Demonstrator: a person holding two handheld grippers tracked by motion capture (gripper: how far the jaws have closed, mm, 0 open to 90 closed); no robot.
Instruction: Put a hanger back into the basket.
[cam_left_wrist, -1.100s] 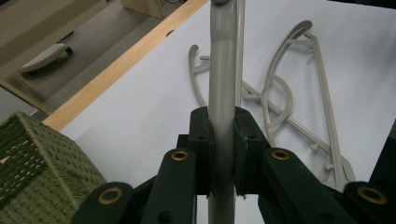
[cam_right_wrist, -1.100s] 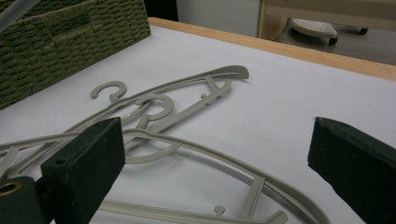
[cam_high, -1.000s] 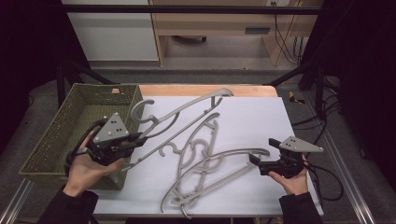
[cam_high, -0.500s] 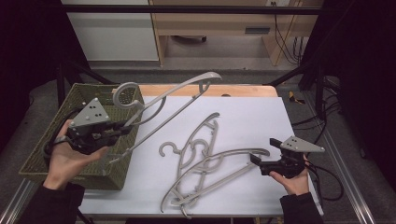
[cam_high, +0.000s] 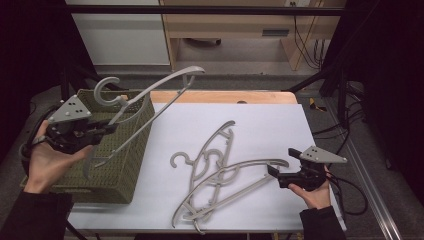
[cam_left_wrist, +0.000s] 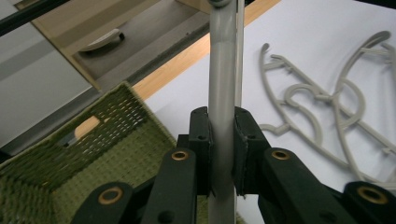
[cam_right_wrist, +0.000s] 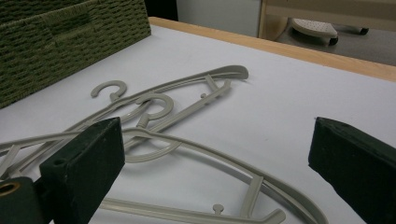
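A grey plastic hanger (cam_high: 150, 95) hangs tilted in the air above the green woven basket (cam_high: 125, 165), its hook up at the left. My left gripper (cam_high: 107, 129) is shut on one of its arms; in the left gripper view the pads clamp the grey bar (cam_left_wrist: 222, 70) from both sides, with the left gripper (cam_left_wrist: 222, 135) over the basket (cam_left_wrist: 93, 154). Two more grey hangers (cam_high: 215, 150) lie overlapping on the white table. My right gripper (cam_high: 272, 172) stands open low at the right end of the nearer hanger (cam_high: 235, 180), whose arm (cam_right_wrist: 224, 154) lies between the spread jaws, untouched.
The white tabletop (cam_high: 260, 125) has a wooden strip (cam_high: 225, 96) along its far edge. The basket sits at the table's left side, with its rim close under the held hanger. A cable (cam_high: 350, 192) trails off to the right of my right hand.
My left gripper has lifted its hanger off the table and carried it left and up, over the basket. The right gripper and the two lying hangers have stayed put.
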